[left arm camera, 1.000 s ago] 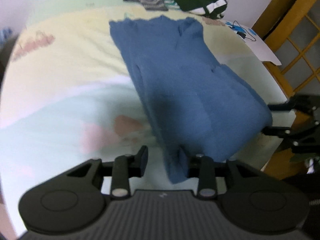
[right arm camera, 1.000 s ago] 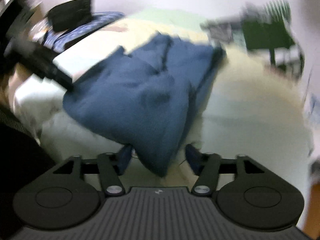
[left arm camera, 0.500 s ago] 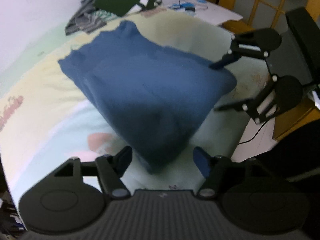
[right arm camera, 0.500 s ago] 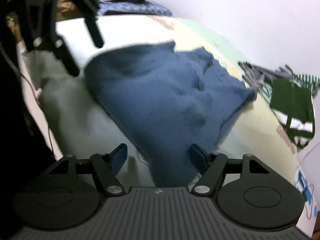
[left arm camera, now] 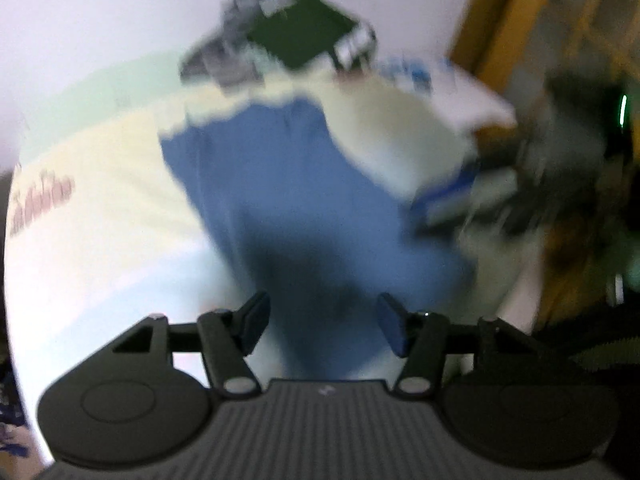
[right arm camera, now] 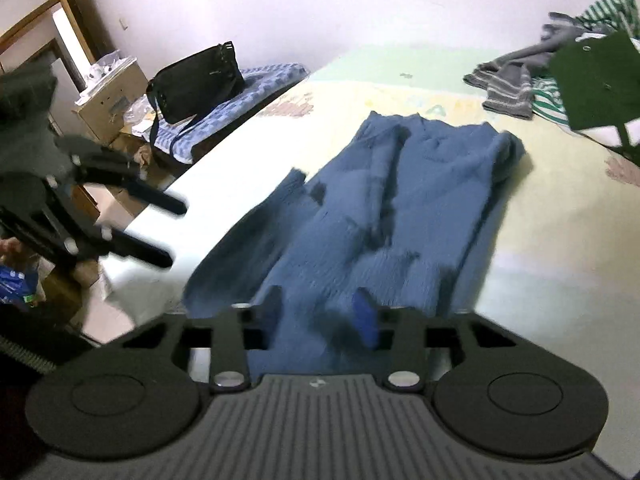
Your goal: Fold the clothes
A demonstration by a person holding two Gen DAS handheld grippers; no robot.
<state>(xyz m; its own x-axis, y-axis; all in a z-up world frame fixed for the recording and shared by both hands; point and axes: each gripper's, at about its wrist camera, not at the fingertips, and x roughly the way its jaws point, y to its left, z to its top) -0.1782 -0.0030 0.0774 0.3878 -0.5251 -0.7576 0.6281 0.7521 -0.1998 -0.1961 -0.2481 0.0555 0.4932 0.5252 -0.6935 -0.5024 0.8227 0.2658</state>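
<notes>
Left gripper (left arm camera: 323, 327) low centre of left wrist frame, jaws apart and closing, blue cloth between, pads clear; right gripper (right arm camera: 320, 312) low centre of right wrist frame, jaws closing over cloth.

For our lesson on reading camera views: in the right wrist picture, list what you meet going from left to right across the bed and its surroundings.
Left hand-held gripper → black bag → blue garment → grey striped clothes → dark green garment.
</notes>
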